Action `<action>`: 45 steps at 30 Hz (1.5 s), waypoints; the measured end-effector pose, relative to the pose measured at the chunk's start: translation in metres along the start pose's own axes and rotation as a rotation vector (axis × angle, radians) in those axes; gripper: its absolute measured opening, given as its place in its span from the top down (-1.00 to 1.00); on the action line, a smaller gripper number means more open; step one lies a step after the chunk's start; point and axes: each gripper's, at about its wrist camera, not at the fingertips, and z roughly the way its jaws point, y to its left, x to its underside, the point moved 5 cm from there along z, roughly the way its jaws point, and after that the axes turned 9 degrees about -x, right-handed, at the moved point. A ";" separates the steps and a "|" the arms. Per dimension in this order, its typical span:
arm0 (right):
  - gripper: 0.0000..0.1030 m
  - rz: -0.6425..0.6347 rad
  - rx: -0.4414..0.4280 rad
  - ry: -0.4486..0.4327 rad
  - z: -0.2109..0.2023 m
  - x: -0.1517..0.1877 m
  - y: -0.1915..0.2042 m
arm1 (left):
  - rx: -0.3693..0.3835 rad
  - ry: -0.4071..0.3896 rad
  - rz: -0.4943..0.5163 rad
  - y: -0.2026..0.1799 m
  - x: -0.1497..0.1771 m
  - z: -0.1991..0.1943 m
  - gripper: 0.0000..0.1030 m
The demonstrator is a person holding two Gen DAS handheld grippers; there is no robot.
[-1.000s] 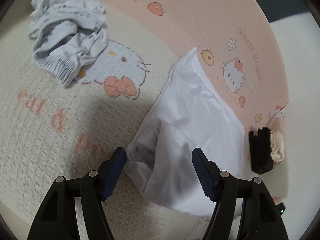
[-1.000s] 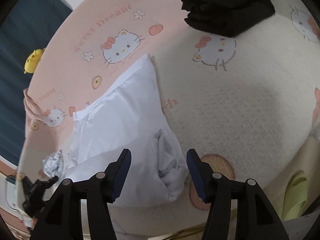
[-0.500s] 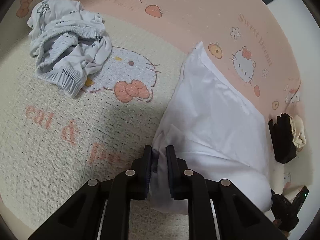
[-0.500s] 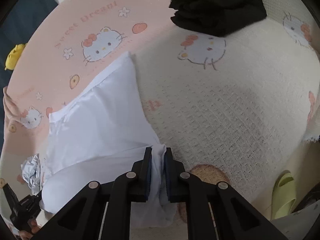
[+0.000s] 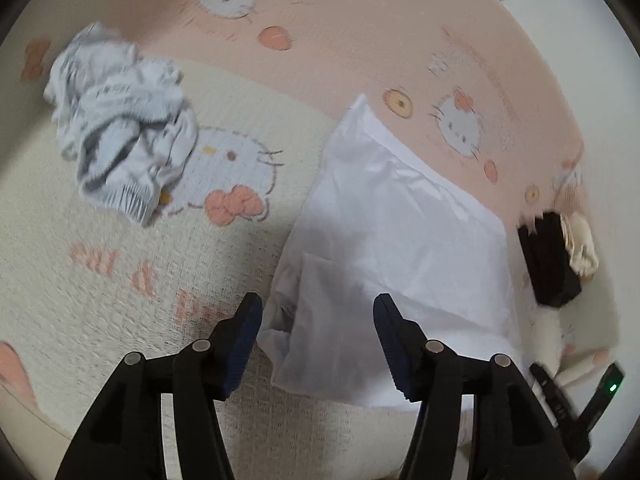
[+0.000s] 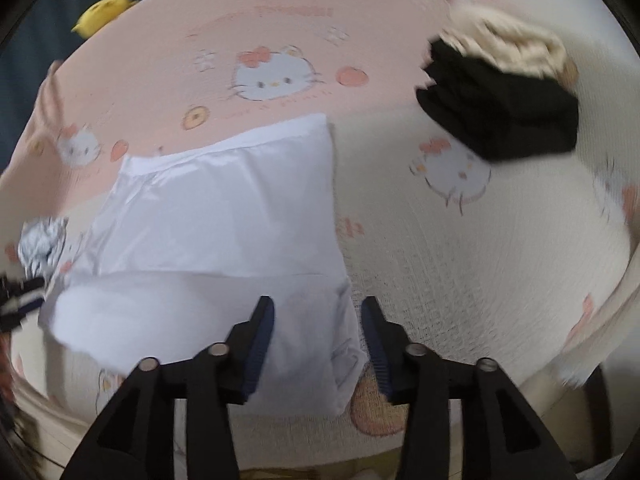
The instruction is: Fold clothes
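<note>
White garment [image 5: 400, 248] lying half-folded on the patterned bed cover [image 5: 120, 280], far edge reaching onto the pink border, near hem doubled over toward the middle. Left claw [image 5: 316, 340] released and widening, poised above the near left corner of the fold; cloth visible below the gap, no pad pressing on it. Right claw [image 6: 318, 344] likewise released and widening, above the near right corner of the same garment [image 6: 224, 220]; nothing gripped.

Risks, as judged from this layout:
- Loose near flap puffed rather than flat; likely to spring back or slide if left unsmoothed, spoiling the fold line.
- Near left corner bunched and showing a grey inner layer; a later fold over that lump apt to come out crooked.
- Pads close above the cloth while parting; a snag on the top layer could drag the flap out of line.
- Crumpled grey-white garment [image 5: 120, 136] lying well apart to the far left, unfolded; dark folded pile [image 6: 500, 112] with a cream piece [image 6: 508, 48] at the far right; careless carrying of the white garment could topple that pile.
</note>
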 end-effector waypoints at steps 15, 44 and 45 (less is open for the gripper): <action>-0.04 -0.278 0.165 0.043 -0.028 -0.010 0.026 | -0.236 -0.112 0.621 -0.047 0.024 -0.023 -0.07; -0.23 -1.121 0.522 0.269 0.023 0.086 0.071 | -0.679 -0.390 1.619 -0.055 0.122 0.034 -0.07; -0.24 -1.141 0.536 0.271 0.025 0.087 0.070 | -0.683 -0.388 1.609 -0.055 0.122 0.036 -0.07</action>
